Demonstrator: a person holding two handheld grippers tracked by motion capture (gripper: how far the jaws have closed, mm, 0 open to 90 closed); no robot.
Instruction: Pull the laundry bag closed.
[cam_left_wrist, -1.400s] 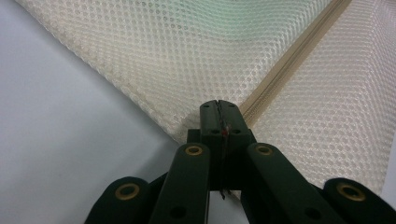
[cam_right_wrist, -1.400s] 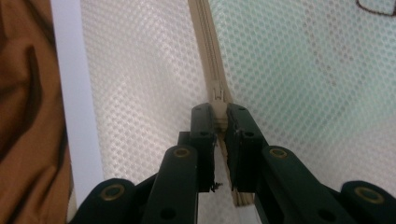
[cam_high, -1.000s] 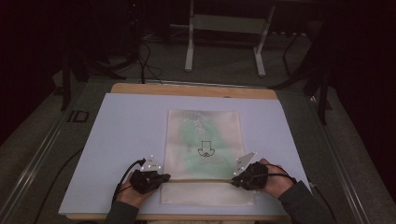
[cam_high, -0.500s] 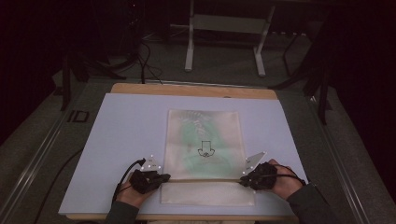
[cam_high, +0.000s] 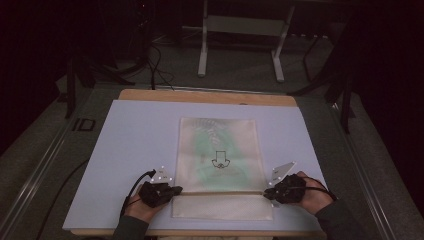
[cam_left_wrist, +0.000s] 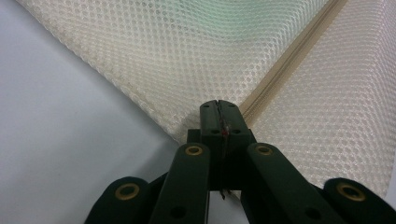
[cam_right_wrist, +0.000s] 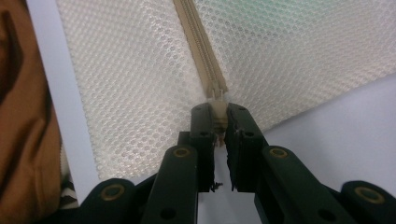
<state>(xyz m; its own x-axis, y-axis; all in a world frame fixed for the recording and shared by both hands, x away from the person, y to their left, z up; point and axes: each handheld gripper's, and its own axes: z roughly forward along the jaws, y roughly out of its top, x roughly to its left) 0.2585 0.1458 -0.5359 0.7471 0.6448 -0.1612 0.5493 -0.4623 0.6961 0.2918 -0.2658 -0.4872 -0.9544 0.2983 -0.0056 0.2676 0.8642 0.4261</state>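
Observation:
A cream mesh bag (cam_high: 218, 145) lies flat on a white sheet (cam_high: 135, 145), with something green inside and a black mark on its front. Its zipper (cam_high: 220, 191) runs across the near end. My left gripper (cam_high: 176, 190) sits at the bag's left edge, jaws shut on the mesh (cam_left_wrist: 140, 56) at the zipper's (cam_left_wrist: 289, 56) end; in its own view the left gripper (cam_left_wrist: 219, 106) pinches the fabric corner. My right gripper (cam_high: 267, 192) is at the bag's right edge. In its own view the right gripper (cam_right_wrist: 218, 112) is shut on the zipper pull (cam_right_wrist: 217, 100) at the end of the zipper (cam_right_wrist: 196, 37).
The white sheet covers a wooden table (cam_high: 200, 96) and leaves bare room left and right of the bag. A metal stand (cam_high: 240, 30) and cables sit on the dark floor behind. A brown sleeve (cam_right_wrist: 23, 116) is close to the right gripper.
My right gripper has slid to the right along the zipper line to the bag's right edge. The left gripper and the bag have stayed put.

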